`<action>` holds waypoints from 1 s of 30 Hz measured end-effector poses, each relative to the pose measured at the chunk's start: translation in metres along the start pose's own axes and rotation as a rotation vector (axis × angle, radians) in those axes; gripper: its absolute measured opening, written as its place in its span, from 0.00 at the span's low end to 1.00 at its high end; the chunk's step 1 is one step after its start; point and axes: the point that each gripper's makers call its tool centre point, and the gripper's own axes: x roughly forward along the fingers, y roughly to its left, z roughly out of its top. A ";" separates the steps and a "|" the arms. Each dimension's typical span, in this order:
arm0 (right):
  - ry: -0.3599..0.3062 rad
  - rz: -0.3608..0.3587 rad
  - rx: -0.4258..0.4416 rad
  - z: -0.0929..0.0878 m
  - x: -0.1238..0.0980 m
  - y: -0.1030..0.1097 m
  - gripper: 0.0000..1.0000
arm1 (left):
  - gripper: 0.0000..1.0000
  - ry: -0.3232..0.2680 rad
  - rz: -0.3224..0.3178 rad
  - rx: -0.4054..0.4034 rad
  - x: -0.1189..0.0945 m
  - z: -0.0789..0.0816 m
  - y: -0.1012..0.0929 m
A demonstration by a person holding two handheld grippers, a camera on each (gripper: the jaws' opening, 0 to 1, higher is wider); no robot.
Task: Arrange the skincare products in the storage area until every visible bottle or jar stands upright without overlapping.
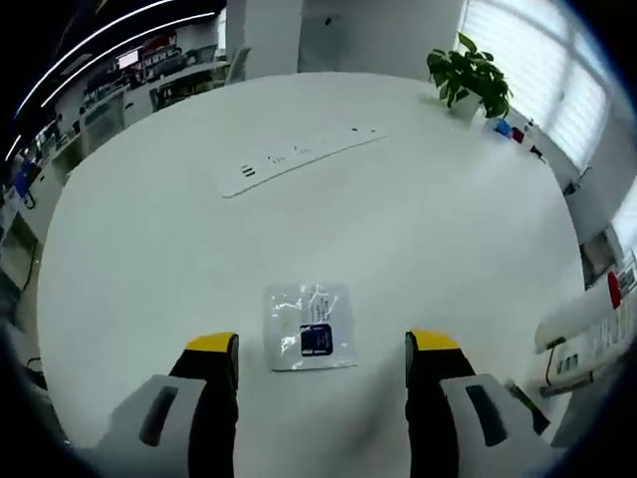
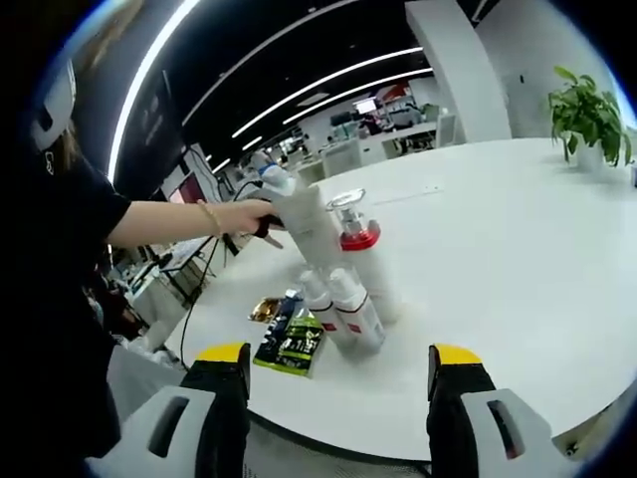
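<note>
Jaws of the left gripper (image 1: 323,363) are standing wide apart with nothing between them, hovering over the white round table (image 1: 448,219). Just ahead of them a flat clear packet (image 1: 311,327) with a dark blue label is lying on the tabletop. Beyond the packet a long white power strip (image 1: 299,156) is stretching across the surface, and far past it, to the right, a potted plant (image 1: 470,80) is sitting at the table's far edge. Wide bare tabletop is lying open on every side of the packet. In the right gripper view, the right gripper (image 2: 338,383) is also gaping wide and empty, hanging just off the near edge of the table (image 2: 518,249). Left of the skincare group, a person's hand (image 2: 249,215) is reaching in, gripping the other gripper. A green sachet pack (image 2: 291,344) is lying flat near the edge, touching two white tubes (image 2: 343,311) that are leaning tilted against a taller white bottle with a red collar (image 2: 360,261). Whether the tubes are holding anything I cannot tell. Right of the bottles the tabletop is running open toward the plant (image 2: 589,118).
</note>
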 end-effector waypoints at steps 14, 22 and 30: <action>0.002 -0.004 0.006 0.000 0.001 0.002 0.78 | 0.52 0.037 0.004 0.026 0.011 -0.002 0.002; 0.002 -0.003 0.011 0.000 0.001 0.001 0.77 | 0.48 0.057 0.018 0.039 0.015 -0.007 0.004; 0.006 -0.001 0.011 0.000 0.001 0.002 0.77 | 0.45 0.077 0.040 0.108 0.012 -0.009 0.003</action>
